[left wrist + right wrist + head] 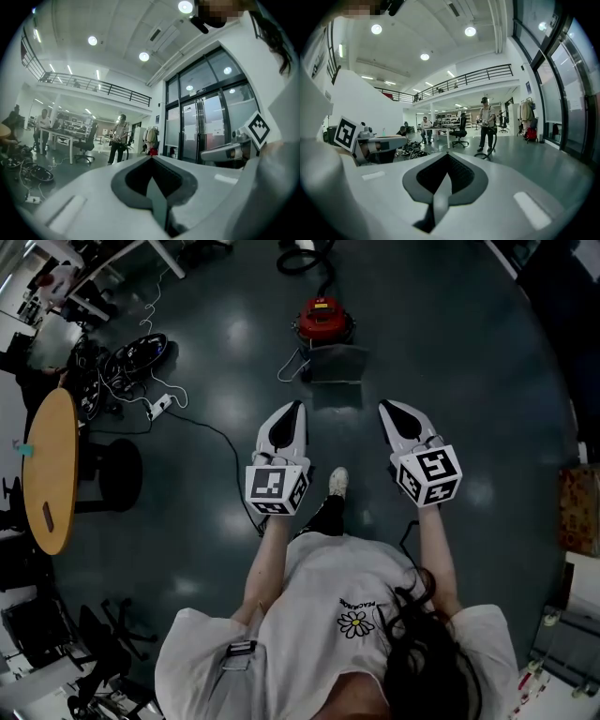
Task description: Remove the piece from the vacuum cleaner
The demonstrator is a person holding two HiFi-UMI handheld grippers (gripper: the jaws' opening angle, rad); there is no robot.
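A red vacuum cleaner [323, 320] stands on the dark floor ahead of me, with a grey box-shaped piece [337, 363] against its near side and a black hose [305, 259] curling away behind it. My left gripper [298, 408] and right gripper [385, 407] are held side by side at waist height, well short of the vacuum and pointing toward it. Both are shut with nothing between the jaws, as the left gripper [151, 157] and right gripper [447, 154] show in their own views. There the gripper bodies hide the floor just ahead.
A round wooden table [52, 470], a black stool [114, 472] and a tangle of cables [131, 357] with a power strip [157, 407] lie to the left. A cardboard box [579, 512] stands at the right edge. A standing person [486, 124] holds a hose further into the hall.
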